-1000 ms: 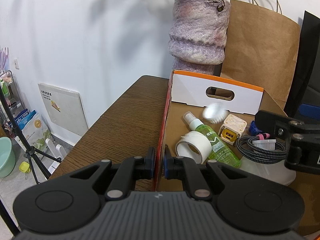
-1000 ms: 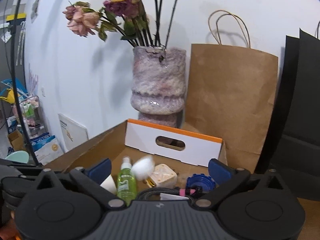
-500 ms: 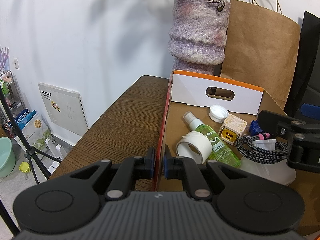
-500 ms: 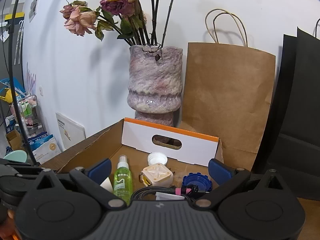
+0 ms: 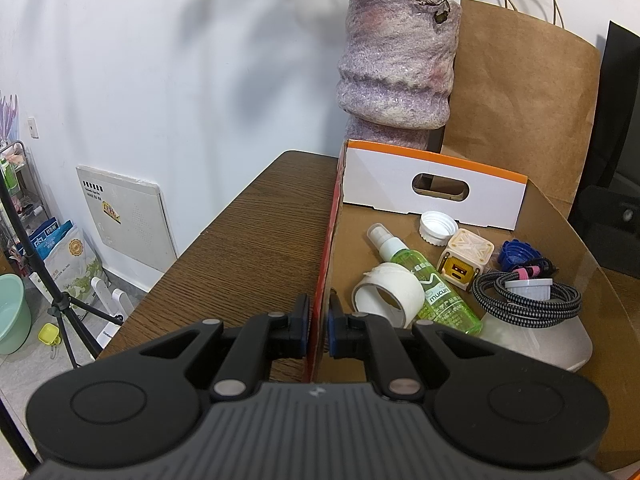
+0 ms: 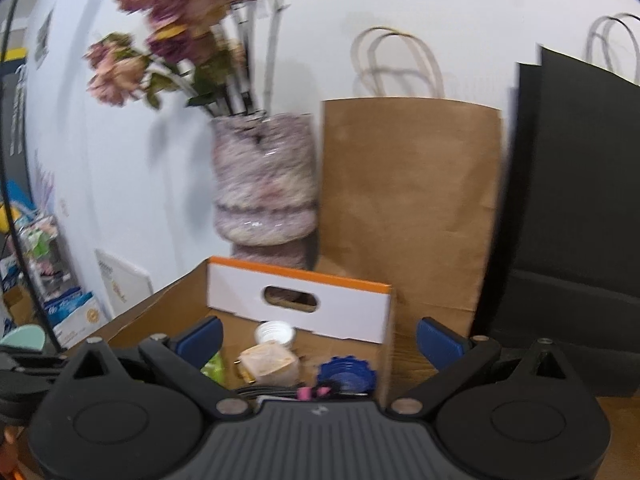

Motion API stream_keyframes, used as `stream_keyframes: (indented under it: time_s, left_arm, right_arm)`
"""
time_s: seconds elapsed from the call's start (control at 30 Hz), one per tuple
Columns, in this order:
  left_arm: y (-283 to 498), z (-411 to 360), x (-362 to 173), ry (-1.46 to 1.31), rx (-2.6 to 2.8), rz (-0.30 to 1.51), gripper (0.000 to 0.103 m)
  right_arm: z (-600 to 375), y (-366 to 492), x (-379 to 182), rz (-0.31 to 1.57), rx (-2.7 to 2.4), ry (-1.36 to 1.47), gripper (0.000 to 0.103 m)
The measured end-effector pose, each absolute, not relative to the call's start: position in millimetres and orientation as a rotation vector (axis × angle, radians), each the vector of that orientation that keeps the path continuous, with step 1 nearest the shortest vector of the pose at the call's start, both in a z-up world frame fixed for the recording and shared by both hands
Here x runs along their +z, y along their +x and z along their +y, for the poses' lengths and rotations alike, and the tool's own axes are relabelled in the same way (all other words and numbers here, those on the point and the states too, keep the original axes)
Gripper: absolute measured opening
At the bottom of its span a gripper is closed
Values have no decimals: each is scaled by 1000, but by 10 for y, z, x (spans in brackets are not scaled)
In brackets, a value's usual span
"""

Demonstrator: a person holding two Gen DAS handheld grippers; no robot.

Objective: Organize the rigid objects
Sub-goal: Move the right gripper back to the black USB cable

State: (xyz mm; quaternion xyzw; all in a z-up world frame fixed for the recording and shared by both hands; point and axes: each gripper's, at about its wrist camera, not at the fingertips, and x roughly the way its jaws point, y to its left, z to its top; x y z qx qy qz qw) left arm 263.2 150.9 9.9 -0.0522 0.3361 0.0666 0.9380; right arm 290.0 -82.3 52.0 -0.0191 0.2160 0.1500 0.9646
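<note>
Meanwhile, my left gripper (image 5: 318, 322) pinches the orange-edged side wall of the open brown cardboard box (image 5: 325, 264) on the dark wooden table (image 5: 256, 248), while my right gripper (image 6: 319, 336) hangs spread wide and empty above the box. Inside lie a white ribbed bottle cap (image 5: 438, 227) by the far wall, a green spray bottle (image 5: 424, 276), a roll of white tape (image 5: 388, 294), a cream cube charger (image 5: 466, 258) and a coiled black braided cable (image 5: 526, 300).

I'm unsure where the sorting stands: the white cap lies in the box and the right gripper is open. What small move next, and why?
Probably draw the right gripper back from the cardboard box toward another loose item. It is open and holds nothing, the white cap already lies inside, and the left gripper is clamped on the box's side wall.
</note>
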Motion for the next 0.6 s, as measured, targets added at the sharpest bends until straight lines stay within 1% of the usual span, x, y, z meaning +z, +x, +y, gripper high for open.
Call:
stream_keyframes:
  time_s: [0.3,0.47,0.6]
  left_arm:
    - [2632,1509,99,-107,136,687,10]
    - [2632,1511,99,-107,136,686,10]
    - [2632,1510,99,-107,136,687,10]
  right_arm:
    - [-1269,3045,426,459,202,-28,103]
    - [-1518,3182,239,482,128,-41,103]
    - [-1717,3330,43,536,74,-8,103]
